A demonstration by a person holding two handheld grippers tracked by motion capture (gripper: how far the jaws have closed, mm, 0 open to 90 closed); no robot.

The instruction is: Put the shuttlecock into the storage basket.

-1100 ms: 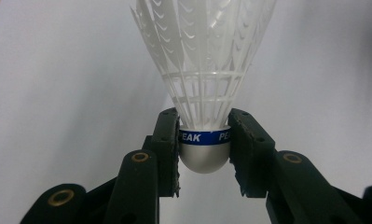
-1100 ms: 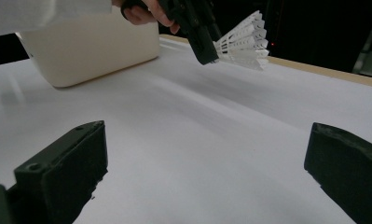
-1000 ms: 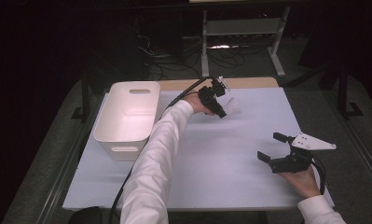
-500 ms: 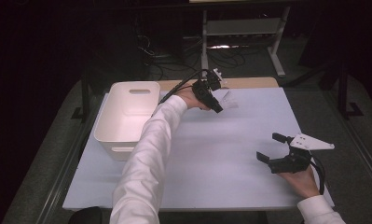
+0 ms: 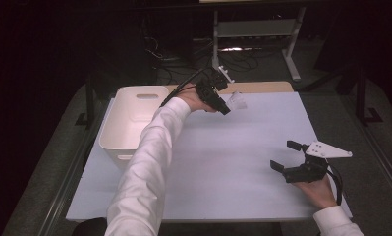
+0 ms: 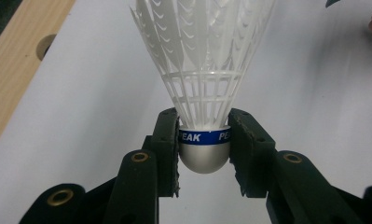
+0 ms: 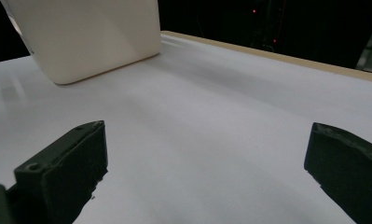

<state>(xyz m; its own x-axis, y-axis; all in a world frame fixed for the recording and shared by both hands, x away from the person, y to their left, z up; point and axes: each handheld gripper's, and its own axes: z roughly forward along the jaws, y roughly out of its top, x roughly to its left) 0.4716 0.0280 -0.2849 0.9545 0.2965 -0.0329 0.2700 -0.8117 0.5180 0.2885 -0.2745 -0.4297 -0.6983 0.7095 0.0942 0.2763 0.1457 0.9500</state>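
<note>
A white plastic shuttlecock (image 6: 203,70) with a silver cap and a blue band is clamped by its base between the jaws of my left gripper (image 6: 203,144). In the high view that left gripper (image 5: 222,104) hangs above the far middle of the table, with the shuttlecock (image 5: 237,101) sticking out to its right. My right gripper (image 5: 286,156) rests at the near right of the table, its jaws wide apart with nothing between them. From the right gripper view, the right gripper (image 7: 207,158) looks across bare white tabletop.
A white plastic bin (image 5: 132,118) stands at the far left of the white table (image 5: 233,167); the same bin (image 7: 86,32) appears upper left in the right gripper view. A wooden strip (image 5: 262,87) runs along the table's far edge. Dark floor, cables and a metal stand lie beyond.
My left gripper has risen and shifted slightly left with the shuttlecock held in it. The right gripper has stayed where it was.
</note>
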